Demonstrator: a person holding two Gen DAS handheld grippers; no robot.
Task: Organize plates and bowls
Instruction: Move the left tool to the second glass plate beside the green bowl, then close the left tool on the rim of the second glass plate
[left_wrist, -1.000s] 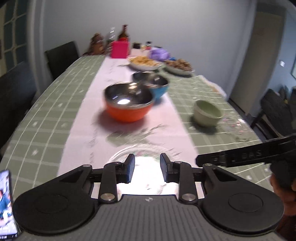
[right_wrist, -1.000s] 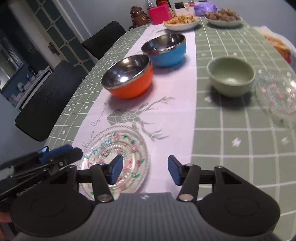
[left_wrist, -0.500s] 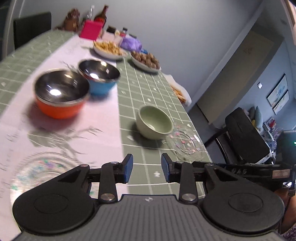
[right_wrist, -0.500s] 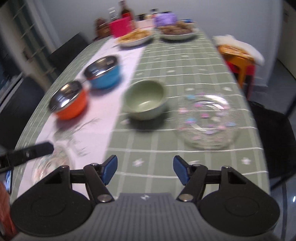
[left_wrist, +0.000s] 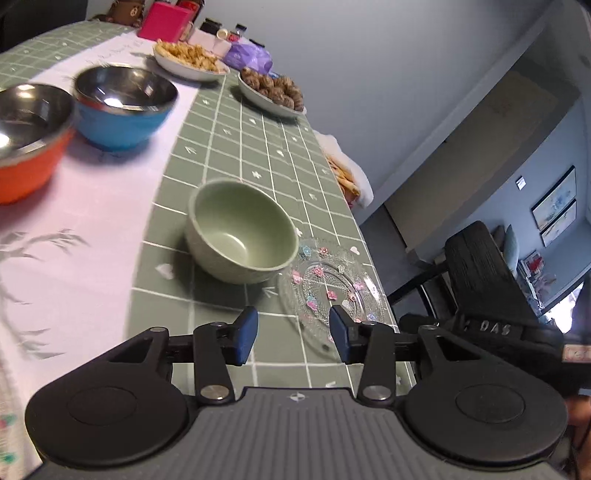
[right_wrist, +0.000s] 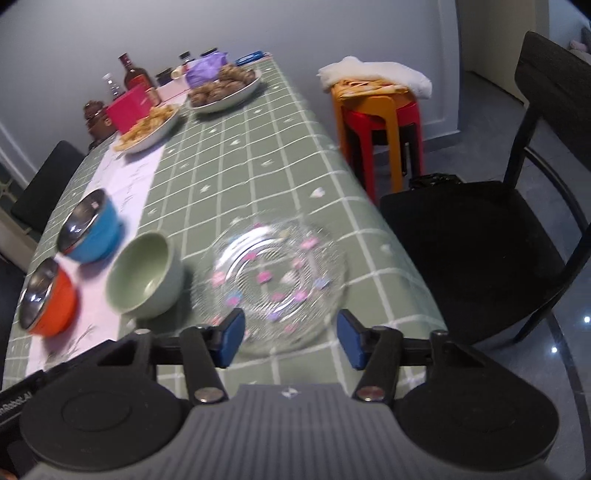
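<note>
Jaws spread on both my left gripper (left_wrist: 290, 334) & right gripper (right_wrist: 290, 341), holding nothing; glass plate (right_wrist: 271, 286) near tabletop (right_wrist: 258, 173) edge, green bowl (right_wrist: 144, 275) just beside, blue bowl (right_wrist: 90, 232) & orange bowl (right_wrist: 48, 301) apart, unstacked: est. nothing organized yet.

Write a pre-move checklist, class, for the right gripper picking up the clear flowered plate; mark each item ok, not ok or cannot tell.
1. Right gripper open, nothing held: ok.
2. Right gripper faces the glass plate, which shows between its fingers: ok.
3. Plate top bare, nothing stacked on it: ok.
4. Plate clear of the green bowl: cannot tell; in the left wrist view their rims seem to meet.
5. Left gripper open and empty: ok.
6. Plate sits away from the table edge: not ok, it lies near it.
</note>
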